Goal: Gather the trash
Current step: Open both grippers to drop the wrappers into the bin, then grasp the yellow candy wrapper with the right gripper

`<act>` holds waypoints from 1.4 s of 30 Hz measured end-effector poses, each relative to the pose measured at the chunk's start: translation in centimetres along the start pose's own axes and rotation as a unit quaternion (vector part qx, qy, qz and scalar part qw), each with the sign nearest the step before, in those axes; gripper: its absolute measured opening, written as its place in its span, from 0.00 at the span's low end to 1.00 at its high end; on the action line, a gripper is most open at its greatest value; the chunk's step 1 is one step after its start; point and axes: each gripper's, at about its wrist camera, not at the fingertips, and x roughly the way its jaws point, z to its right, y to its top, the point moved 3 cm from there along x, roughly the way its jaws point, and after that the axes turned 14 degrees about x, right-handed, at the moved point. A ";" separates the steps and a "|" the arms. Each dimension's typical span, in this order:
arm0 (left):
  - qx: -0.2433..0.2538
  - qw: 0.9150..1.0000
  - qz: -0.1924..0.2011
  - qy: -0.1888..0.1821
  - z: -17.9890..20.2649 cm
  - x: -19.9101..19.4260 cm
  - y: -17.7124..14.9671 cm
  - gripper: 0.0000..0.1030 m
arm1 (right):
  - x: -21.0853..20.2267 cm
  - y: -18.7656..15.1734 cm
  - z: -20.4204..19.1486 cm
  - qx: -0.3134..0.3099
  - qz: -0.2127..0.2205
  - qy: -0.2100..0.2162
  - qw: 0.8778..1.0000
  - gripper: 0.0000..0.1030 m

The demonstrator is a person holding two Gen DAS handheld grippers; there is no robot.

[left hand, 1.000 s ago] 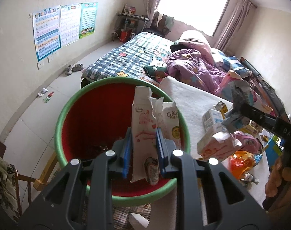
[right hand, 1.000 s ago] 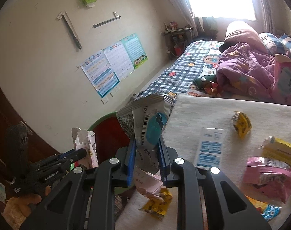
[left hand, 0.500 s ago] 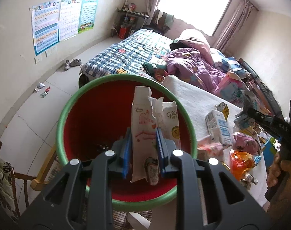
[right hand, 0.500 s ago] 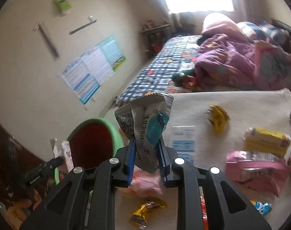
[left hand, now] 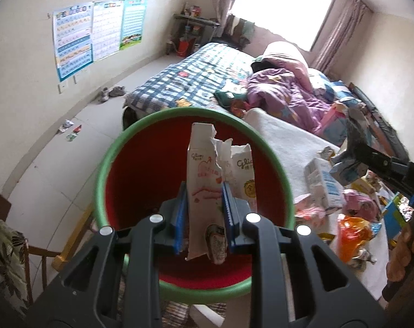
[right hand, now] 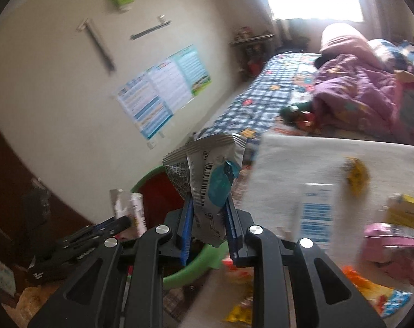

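Two pieces of trash held at the red bin with a green rim (left hand: 103, 180), which stands just beside the white-covered bench (left hand: 286, 147). The torn pink-and-white carton (left hand: 204, 177) and the silver snack wrapper (right hand: 207, 180) are judged light, thin and easily crushed, the wrapper probably slippery too, so each is best pinched flat across its lower body. The left gripper (left hand: 204, 213) has its jaws closed on the carton directly above the bin's mouth; the right gripper (right hand: 208, 221) has its jaws closed on the wrapper, over the bin's rim nearest the bench.
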 end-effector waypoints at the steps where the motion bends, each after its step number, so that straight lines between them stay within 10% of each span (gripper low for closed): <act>1: -0.002 1.000 -0.003 0.003 -0.2 0.1 -0.2 0.22 | 0.8 -0.3 -0.5 -0.001 -0.011 0.006 1.000 0.21; 12: -0.017 0.999 -0.021 0.023 -2.1 0.9 -0.9 0.24 | 5.0 -1.6 -2.8 -0.017 -0.055 0.022 0.998 0.28; 16: -0.026 0.999 -0.010 0.032 -2.2 0.7 -0.9 0.56 | 4.9 -1.6 -2.8 -0.014 -0.049 0.027 0.998 0.53; 21: -0.026 0.999 -0.002 0.036 -2.3 0.3 -0.8 0.56 | 3.7 -1.4 -2.1 -0.014 -0.037 0.023 0.999 0.56; 30: -0.001 1.000 0.005 0.020 -0.2 -0.4 -0.8 0.56 | 0.3 1.1 7.4 0.066 0.019 -0.085 0.994 0.64; 42: 0.035 0.999 0.002 -0.006 3.5 0.7 0.0 0.56 | 1.7 -8.2 9.7 0.099 -0.125 -0.071 0.985 0.67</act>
